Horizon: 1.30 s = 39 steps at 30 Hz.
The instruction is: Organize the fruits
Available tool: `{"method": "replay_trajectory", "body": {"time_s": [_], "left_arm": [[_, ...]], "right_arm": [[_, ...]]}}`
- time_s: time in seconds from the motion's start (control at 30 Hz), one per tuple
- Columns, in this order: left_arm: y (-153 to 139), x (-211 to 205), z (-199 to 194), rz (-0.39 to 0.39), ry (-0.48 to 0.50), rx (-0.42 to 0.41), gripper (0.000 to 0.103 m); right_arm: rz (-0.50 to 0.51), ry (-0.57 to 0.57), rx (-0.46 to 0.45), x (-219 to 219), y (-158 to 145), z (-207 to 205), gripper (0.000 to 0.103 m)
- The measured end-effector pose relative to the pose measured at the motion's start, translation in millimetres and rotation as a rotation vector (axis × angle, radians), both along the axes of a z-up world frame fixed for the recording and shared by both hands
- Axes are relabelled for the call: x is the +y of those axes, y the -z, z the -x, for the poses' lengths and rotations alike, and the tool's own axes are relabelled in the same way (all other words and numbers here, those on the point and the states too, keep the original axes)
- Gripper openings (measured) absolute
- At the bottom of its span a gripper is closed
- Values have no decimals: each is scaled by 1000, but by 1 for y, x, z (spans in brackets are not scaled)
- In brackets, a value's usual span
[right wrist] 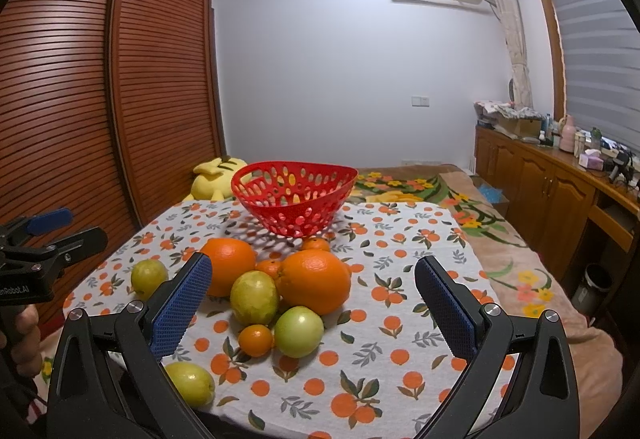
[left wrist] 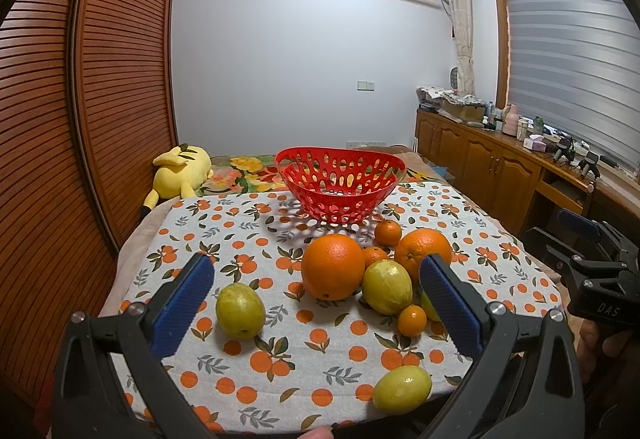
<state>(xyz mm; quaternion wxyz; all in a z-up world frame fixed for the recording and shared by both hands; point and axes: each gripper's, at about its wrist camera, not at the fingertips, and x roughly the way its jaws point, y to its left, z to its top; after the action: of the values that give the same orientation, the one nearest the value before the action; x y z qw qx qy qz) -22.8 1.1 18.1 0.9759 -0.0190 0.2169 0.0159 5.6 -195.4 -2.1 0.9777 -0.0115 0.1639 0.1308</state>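
Note:
A red perforated basket (left wrist: 340, 183) (right wrist: 294, 195) stands empty at the far side of the orange-print tablecloth (left wrist: 280, 359). In front of it lie two big oranges (left wrist: 333, 266) (right wrist: 315, 281), several small tangerines (left wrist: 387, 232) (right wrist: 256, 339) and several yellow-green fruits (left wrist: 240, 310) (right wrist: 255, 297). My left gripper (left wrist: 316, 271) is open and empty above the near edge, facing the pile. My right gripper (right wrist: 314, 275) is open and empty, the fruit pile between its fingers' lines of sight. Each gripper shows at the other view's edge.
A yellow plush toy (left wrist: 182, 171) lies behind the table on a floral bedspread (right wrist: 420, 187). A slatted wooden wardrobe (left wrist: 80, 99) stands at left. A wooden counter with clutter (left wrist: 520, 143) runs along the right under the window.

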Motion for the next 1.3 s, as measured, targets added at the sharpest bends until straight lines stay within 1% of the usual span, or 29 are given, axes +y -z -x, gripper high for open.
{"method": "replay_trajectory", "body": {"time_s": [0.1, 0.2, 0.37, 0.67, 0.8, 0.87, 0.97, 1.0, 1.03, 1.17, 1.3], "left_arm": [[1, 0, 0, 2, 4, 1, 103], [9, -2, -1, 7, 17, 22, 103], [27, -1, -6, 28, 50, 86, 103], [60, -13, -13, 22, 110, 203, 103], [70, -20, -16, 29, 153, 230, 103], [74, -26, -18, 28, 181, 247, 103], [82, -34, -22, 48, 243, 291, 103], [85, -36, -24, 55, 259, 307, 101], [87, -38, -25, 58, 269, 321, 97], [98, -47, -29, 67, 314, 373, 93], [106, -52, -30, 59, 333, 398, 89]], "right_arm": [[-1, 0, 1, -2, 1, -1, 103], [4, -4, 12, 1, 3, 0, 103], [10, -9, 47, 7, 12, 0, 103], [29, -14, 104, 2, 29, -2, 103], [26, -23, 137, 0, 36, -6, 103], [26, -24, 142, 0, 37, -8, 103], [27, -23, 140, -1, 38, -9, 103], [26, -23, 140, -1, 38, -9, 103], [26, -22, 140, -1, 39, -10, 103], [31, -23, 147, -3, 40, -12, 103], [30, -34, 169, -4, 45, -17, 103]]}}
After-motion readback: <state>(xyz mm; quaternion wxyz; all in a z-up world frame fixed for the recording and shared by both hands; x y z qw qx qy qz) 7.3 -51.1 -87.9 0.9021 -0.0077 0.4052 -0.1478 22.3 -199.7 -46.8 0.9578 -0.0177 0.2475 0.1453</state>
